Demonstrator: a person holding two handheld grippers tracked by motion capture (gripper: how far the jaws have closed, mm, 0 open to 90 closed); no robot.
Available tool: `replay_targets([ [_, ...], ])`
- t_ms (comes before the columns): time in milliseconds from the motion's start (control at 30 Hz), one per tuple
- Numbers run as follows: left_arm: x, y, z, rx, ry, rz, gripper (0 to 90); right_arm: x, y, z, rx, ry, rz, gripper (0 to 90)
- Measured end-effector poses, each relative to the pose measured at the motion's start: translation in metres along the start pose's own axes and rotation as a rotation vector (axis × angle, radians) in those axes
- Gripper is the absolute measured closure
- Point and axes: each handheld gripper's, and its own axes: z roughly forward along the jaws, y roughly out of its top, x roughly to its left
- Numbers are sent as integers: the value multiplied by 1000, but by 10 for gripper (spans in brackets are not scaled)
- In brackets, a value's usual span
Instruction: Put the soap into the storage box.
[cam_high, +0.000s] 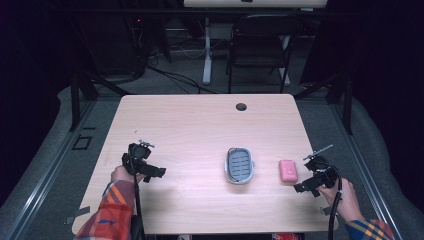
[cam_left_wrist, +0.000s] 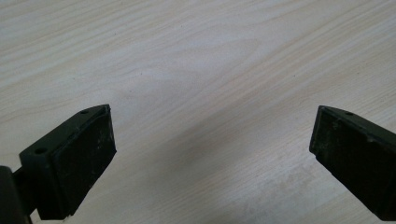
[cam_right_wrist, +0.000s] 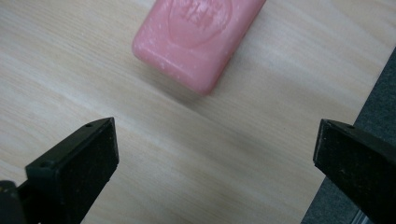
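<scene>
The right hand-held gripper (cam_right_wrist: 215, 163), jaws wide and empty, is aiming at the pink soap bar (cam_high: 288, 170) lying beside the grey soap dish (cam_high: 240, 165) on the tabletop (cam_high: 200, 125); the left hand-held gripper (cam_high: 142, 165) is idling, gaping. Next, likely closing on the bar.

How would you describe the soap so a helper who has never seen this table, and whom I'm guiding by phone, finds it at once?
Start at the pale wooden table and look along its near right side. Right of the grey slotted soap dish lies the pink soap bar, beside the right gripper. It is the only pink, solid block there.

Soap dish (cam_high: 240, 165), soap (cam_high: 288, 170) obstruct centre-right.
</scene>
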Motion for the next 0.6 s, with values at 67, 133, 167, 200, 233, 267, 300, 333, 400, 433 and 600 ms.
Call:
replay_targets([
  [67,1,0,0,0,1,1,1,0,2,-2,-13,-8,0,0],
  [133,1,0,0,0,2,0,1,0,5,-4,-22,-10,14,0],
  [167,1,0,0,0,2,0,1,-1,7,-4,-20,-7,13,0],
  [200,1,0,0,1,1,3,1,-1,8,-5,-16,-3,21,0],
  [233,1,0,1,2,2,3,1,-1,10,-5,-21,-3,31,0],
  [267,0,1,1,4,0,6,1,-1,12,-5,-21,-1,34,0],
  [300,0,1,1,5,-1,7,1,-1,14,-6,-21,6,37,0],
  [333,0,1,1,5,0,7,1,1,17,-6,-20,5,37,0],
  [400,0,1,1,5,0,7,1,3,20,-4,-31,5,50,0],
  [433,0,1,1,3,1,6,1,4,24,-5,-13,9,36,0],
  [600,-1,0,0,0,2,-4,1,6,33,-3,-2,11,43,0],
])
